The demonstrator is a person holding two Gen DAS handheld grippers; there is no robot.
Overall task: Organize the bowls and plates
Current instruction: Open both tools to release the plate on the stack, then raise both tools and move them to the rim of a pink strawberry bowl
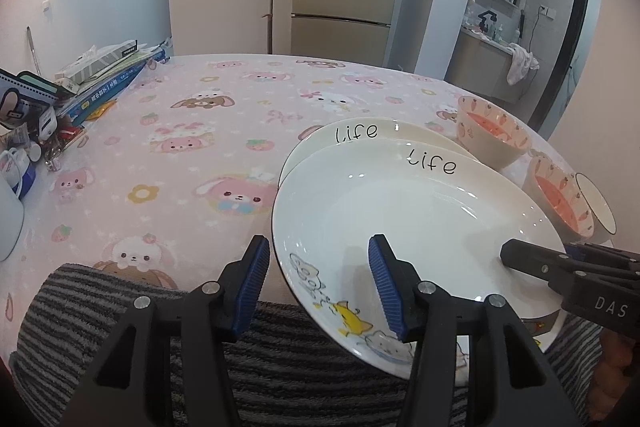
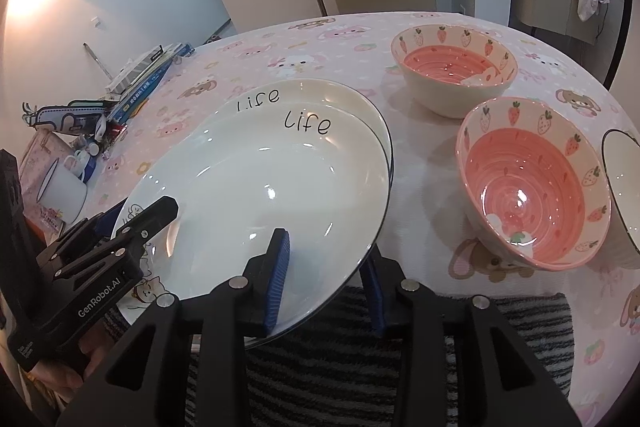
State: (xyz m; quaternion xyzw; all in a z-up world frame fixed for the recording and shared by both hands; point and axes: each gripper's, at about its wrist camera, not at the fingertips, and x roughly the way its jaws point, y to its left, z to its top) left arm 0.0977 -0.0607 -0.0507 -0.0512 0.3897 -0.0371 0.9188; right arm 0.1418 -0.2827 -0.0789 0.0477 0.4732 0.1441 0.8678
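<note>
- Left wrist view: left gripper (image 1: 318, 283) is spread, its jaws straddling the near rim of the top plate (image 1: 404, 211); neither blue pad presses the rim, so nothing is pinched.
- The top plate sits on a second plate (image 1: 372, 131), offset toward the camera, overhanging the table edge above a striped cloth (image 1: 280, 359). Both read "Life" at their far rims.
- Stack centre lies at about 1 o'clock from the left gripper. Right gripper (image 1: 520, 259) enters from 3 o'clock, one finger lying over the plate's inner surface.
- Two strawberry bowls (image 1: 494, 135) stand at 2 o'clock past the plates, with a white bowl (image 1: 596, 203) beside the nearer one.
- Right wrist view: right gripper (image 2: 328, 275) is partly spread, one pad above the plate's inside, the other below the rim; whether they touch it I cannot tell.
- Stack runs toward 11 o'clock from it. The nearer strawberry bowl (image 2: 532, 183) is at 1 o'clock, apart from the plates, and closer to the right hand.
- Judgement: plates look stacked; the bowls are likely next, and the right gripper is the better placed.
- Tablecloth (image 2: 420, 131) is otherwise bare between the plates and bowls.
</note>
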